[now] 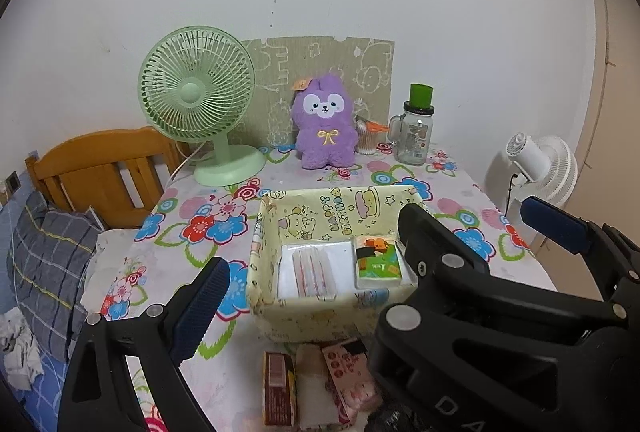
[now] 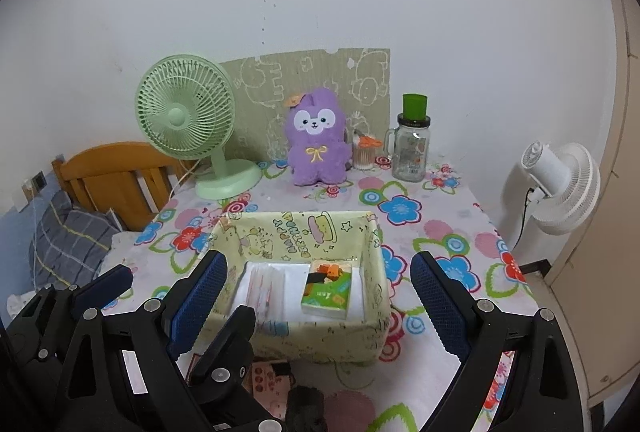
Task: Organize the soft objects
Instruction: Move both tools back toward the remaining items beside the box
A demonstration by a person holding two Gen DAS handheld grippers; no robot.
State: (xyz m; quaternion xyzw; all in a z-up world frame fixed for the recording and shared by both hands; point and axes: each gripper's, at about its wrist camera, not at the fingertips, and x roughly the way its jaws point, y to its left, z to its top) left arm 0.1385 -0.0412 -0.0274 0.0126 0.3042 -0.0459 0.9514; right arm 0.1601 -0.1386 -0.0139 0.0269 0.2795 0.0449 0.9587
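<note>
2 packs in box [image 2: 372,328] — 3 outside

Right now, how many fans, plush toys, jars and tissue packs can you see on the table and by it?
Fans: 2, a green fan on the table and a white fan beside it
Plush toys: 1, a purple plush
Jars: 1, a glass jar
Tissue packs in the box: 2, a white pack and a green pack
Tissue packs before the box: 3
Total: 9
</note>
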